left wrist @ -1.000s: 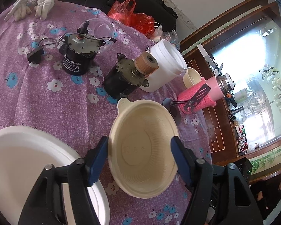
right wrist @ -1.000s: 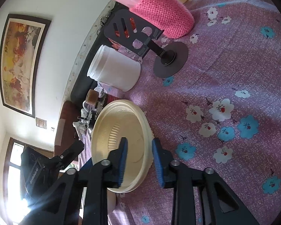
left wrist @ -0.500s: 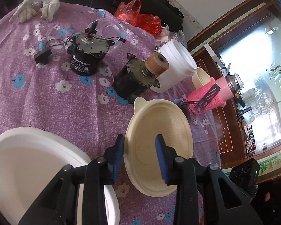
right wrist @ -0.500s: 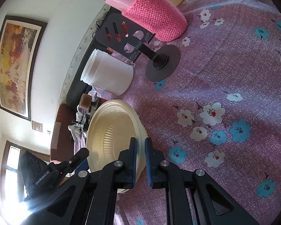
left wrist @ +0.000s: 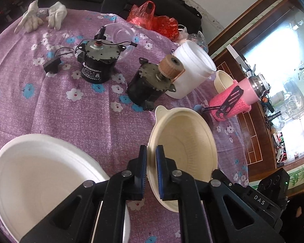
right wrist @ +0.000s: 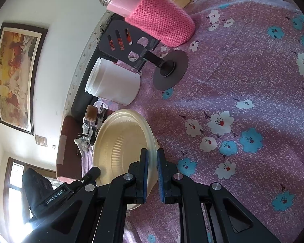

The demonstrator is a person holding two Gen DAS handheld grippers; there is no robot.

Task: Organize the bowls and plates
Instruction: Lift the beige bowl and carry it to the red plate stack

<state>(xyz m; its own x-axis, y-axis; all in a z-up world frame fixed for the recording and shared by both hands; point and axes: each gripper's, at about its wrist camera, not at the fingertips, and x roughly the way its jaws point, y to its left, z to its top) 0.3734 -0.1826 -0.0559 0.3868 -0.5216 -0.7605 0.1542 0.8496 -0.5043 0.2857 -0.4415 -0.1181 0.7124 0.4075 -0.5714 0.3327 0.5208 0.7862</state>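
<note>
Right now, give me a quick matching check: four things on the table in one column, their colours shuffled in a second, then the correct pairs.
Things:
1. bowl held by both grippers
2. large plate
3. knitted sleeve on the bottle
4. plastic bag

Colours:
A. red
B. cream
C. pink
D. white

Pairs: 1-B, 2-D, 3-C, 4-A

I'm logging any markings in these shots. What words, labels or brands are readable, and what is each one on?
"DAS": on the black body of the right hand-held gripper, seen from the left wrist view.
"GenRobot.AI": on the black body of the left hand-held gripper, seen from the right wrist view.
White label on the black motor: too blurred to read.
No other text is legible.
</note>
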